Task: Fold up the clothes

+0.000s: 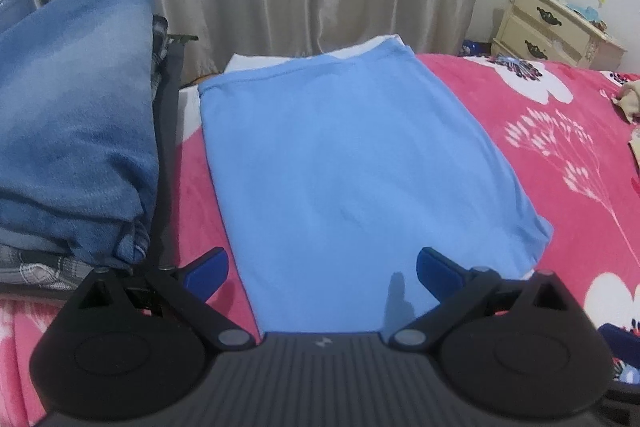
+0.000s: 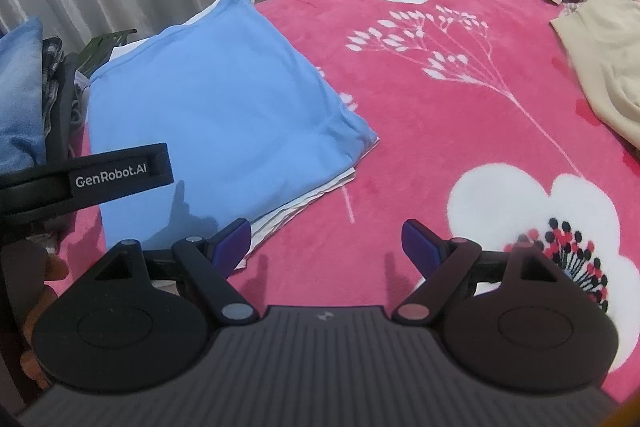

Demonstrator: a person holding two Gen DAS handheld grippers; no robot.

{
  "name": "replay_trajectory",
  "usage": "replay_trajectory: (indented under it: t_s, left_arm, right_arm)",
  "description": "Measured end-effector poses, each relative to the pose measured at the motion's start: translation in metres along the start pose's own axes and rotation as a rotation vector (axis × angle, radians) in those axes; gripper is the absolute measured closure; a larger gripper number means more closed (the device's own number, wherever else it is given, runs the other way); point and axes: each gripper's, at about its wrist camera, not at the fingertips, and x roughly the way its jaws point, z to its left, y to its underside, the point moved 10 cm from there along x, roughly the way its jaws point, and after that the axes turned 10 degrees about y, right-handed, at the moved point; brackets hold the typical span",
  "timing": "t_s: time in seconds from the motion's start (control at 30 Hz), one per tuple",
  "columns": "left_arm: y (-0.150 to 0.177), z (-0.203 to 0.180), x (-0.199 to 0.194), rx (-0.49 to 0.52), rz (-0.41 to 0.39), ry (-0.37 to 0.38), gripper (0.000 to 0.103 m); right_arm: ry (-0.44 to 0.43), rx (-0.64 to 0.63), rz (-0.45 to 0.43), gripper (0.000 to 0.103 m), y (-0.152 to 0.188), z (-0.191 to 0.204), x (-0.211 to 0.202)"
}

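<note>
Judged between garments: folded light-blue shirt (image 1: 360,163) lay finished on the pink floral blanket (image 2: 460,131), beside a stack of folded jeans (image 1: 76,115). Left gripper (image 1: 322,273) hung over its near edge, tongs wide, empty. Right gripper (image 2: 327,245) likewise wide, empty, angled down at bare blanket. Next, probably: reach far right for the crumpled beige garment (image 2: 600,67).
</note>
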Motion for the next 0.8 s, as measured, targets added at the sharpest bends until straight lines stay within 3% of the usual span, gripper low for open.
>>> replay_trajectory:
  t_s: [0.27,0.47,0.63,0.7,0.8]
  left_arm:
    - [0.004,0.001,-0.003,0.071,-0.035,0.062,0.002]
    - [0.013,0.001,-0.006,0.163,-0.052,0.123,0.002]
    - [0.015,0.001,-0.002,0.195,-0.048,0.149,0.002]
    - [0.015,0.002,0.002,0.205,-0.043,0.154,0.002]
    - [0.018,0.004,0.011,0.206,-0.023,0.172,0.003]
  right_arm:
    - [0.006,0.030,-0.021,0.020,0.002,-0.010,-0.002]
    - [0.025,0.133,-0.088,0.021,-0.002,-0.039,-0.008]
    - [0.009,0.125,-0.156,0.022,-0.024,-0.040,-0.009]
    - [-0.019,0.109,-0.177,0.029,-0.037,-0.032,-0.005]
    - [-0.065,0.084,-0.185,0.048,-0.054,-0.018,0.005]
